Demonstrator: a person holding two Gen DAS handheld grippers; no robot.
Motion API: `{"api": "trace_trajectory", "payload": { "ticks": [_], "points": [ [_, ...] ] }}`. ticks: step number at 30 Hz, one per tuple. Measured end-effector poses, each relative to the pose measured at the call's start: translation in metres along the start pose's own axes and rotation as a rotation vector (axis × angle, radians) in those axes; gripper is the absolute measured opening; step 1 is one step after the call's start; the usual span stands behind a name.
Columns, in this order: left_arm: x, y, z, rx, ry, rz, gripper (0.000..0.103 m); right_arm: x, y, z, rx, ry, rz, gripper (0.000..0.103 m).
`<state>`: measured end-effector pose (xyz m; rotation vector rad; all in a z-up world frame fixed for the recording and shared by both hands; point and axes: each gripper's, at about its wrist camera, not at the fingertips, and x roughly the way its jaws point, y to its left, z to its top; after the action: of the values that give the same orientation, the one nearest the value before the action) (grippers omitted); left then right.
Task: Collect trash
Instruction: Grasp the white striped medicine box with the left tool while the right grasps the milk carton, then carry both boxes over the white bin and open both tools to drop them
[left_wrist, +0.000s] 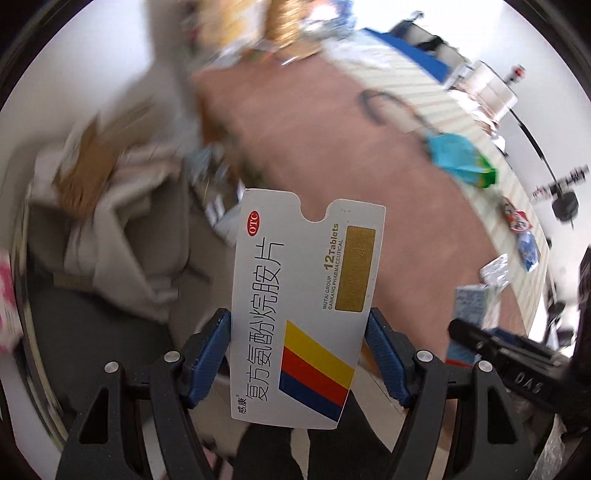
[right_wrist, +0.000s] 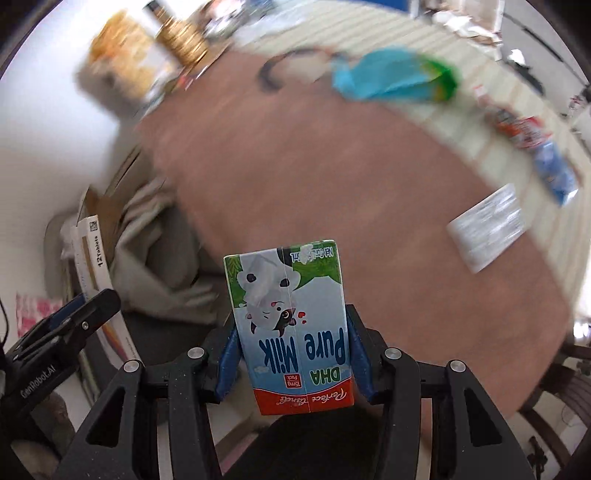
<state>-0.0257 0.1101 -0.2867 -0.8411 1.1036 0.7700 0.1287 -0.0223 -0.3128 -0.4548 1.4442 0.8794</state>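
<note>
My left gripper (left_wrist: 298, 354) is shut on a flat white medicine box (left_wrist: 306, 306) with yellow, red and blue stripes, its blue pads (left_wrist: 210, 354) pressing both long edges. My right gripper (right_wrist: 293, 350) is shut on a small milk carton (right_wrist: 291, 325) printed "Pure Milk", held upside down. Both hang over the near edge of a brown table (right_wrist: 351, 173). In the right wrist view the medicine box (right_wrist: 94, 258) shows at the left, edge on. In the left wrist view the milk carton (left_wrist: 467, 314) shows at the right, partly behind the other gripper's finger.
On the table's striped far side lie a crumpled blue-green bag (right_wrist: 395, 77), red and blue wrappers (right_wrist: 532, 140), a white packet (right_wrist: 487, 225) and a dark cable loop (left_wrist: 380, 107). Left of the table a bin (left_wrist: 110, 229) holds cardboard and paper. Jars (right_wrist: 181, 37) stand at the far corner.
</note>
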Motion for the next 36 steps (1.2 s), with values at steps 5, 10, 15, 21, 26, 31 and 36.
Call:
{"api": "trace_trajectory", "payload": {
  "ticks": [5,10,15,21,26,31,36],
  "points": [
    [0.065,0.098,-0.045,-0.21,0.141,-0.046,0.071,0.093,0.049,-0.047,-0.061,0.158,0.014,0.053],
    [0.157,0.173,-0.084,-0.396,0.242,-0.069,0.071,0.206,0.071,-0.078,-0.106,0.289,0.001,0.053],
    [0.265,0.226,-0.118,-0.507,0.339,-0.122,0.072,0.321,0.072,-0.089,-0.126,0.372,-0.026,0.053],
    [0.37,0.261,-0.151,-0.533,0.396,-0.098,0.09,0.452,0.068,-0.099,-0.139,0.467,-0.013,0.054],
    [0.402,0.278,-0.169,-0.554,0.382,-0.04,0.095,0.511,0.07,-0.107,-0.191,0.491,0.003,0.082],
    [0.389,0.278,-0.178,-0.515,0.319,0.12,0.095,0.518,0.074,-0.114,-0.242,0.464,-0.068,0.1],
    [0.357,0.269,-0.178,-0.443,0.284,0.233,0.095,0.496,0.08,-0.119,-0.312,0.407,-0.165,0.101]
  ]
}}
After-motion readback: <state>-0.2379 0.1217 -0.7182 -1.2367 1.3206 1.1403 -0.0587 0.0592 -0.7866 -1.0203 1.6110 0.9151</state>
